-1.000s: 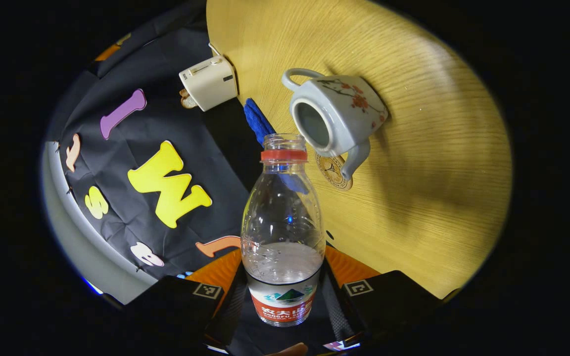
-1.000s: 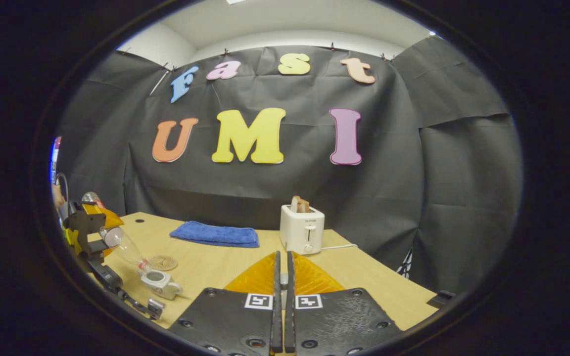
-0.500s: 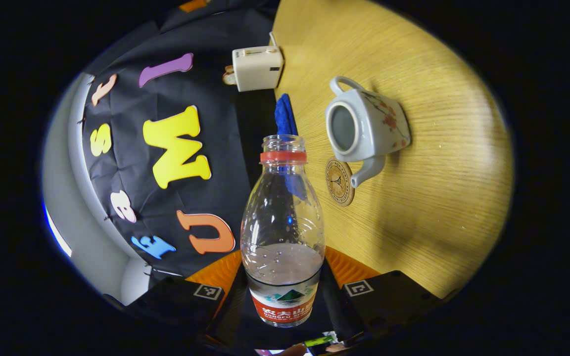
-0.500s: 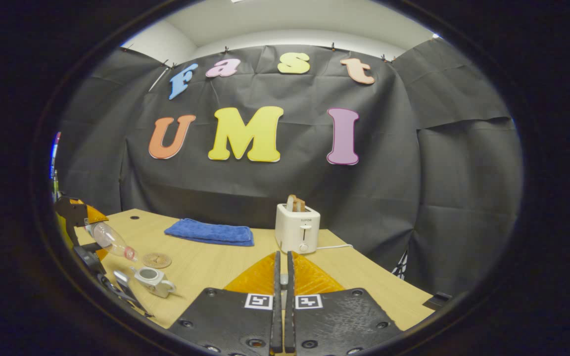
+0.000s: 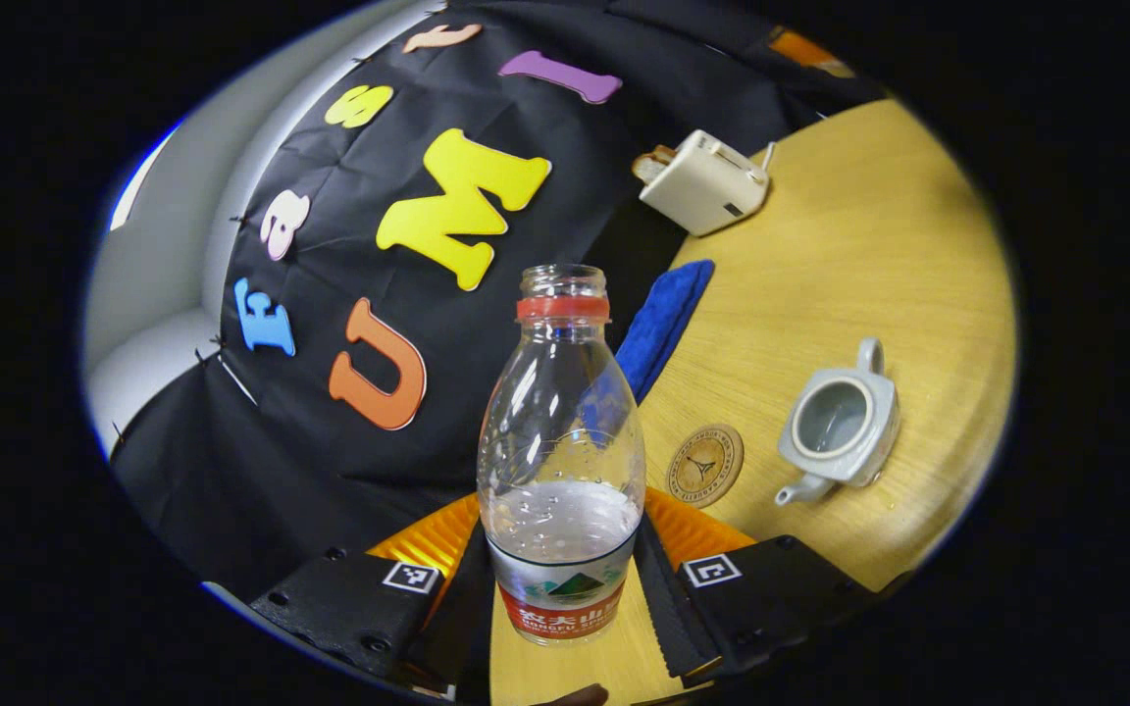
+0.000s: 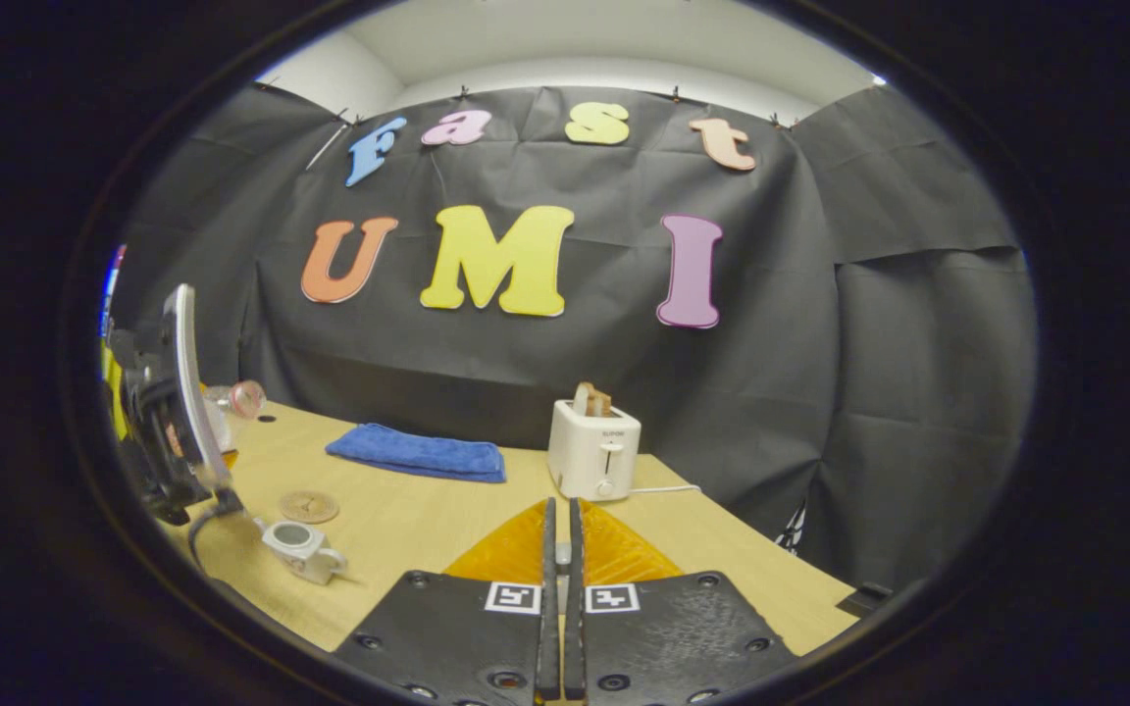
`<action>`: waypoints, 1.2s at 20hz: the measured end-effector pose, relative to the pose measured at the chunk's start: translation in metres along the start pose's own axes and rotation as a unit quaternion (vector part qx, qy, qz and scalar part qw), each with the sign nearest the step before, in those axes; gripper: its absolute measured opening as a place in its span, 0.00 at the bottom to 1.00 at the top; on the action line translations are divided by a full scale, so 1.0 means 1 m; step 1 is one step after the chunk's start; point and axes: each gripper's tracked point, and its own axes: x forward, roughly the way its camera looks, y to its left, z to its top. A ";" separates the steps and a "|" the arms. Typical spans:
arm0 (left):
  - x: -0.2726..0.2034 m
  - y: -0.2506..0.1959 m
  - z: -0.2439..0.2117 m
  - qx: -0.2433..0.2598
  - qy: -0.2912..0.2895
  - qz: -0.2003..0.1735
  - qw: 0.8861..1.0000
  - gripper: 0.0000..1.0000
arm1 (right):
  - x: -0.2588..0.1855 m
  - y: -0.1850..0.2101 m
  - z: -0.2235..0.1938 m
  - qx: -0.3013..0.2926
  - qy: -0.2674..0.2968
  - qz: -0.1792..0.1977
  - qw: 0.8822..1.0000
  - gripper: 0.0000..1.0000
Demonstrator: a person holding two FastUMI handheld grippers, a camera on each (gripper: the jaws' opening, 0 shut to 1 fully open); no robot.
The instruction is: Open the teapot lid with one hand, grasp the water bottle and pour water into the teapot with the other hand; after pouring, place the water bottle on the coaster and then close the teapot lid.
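My left gripper (image 5: 563,588) is shut on the clear water bottle (image 5: 562,431), which is uncapped and holds a little water near its label. The grey teapot (image 5: 845,427) stands lidless on the table to the right, water visible inside, with the round coaster (image 5: 705,465) just left of its spout. In the right gripper view the teapot (image 6: 302,549), coaster (image 6: 308,506) and held bottle (image 6: 231,400) sit at far left. My right gripper (image 6: 562,549) hovers above the table with its fingers pressed together on a small pale piece, apparently the lid's knob.
A white toaster (image 6: 593,451) with toast stands at the back of the wooden table (image 5: 820,255). A folded blue towel (image 6: 418,453) lies left of it by the wall. The toaster's cord runs right along the tabletop.
The left gripper has swung the bottle back from its tipped position over the teapot toward upright and away from it. The right gripper has barely moved.
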 end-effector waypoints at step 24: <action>0.116 -0.036 0.023 -0.467 -0.069 -0.054 0.880 0.80 | 0.019 0.018 -0.035 -0.004 0.041 0.016 0.999 0.02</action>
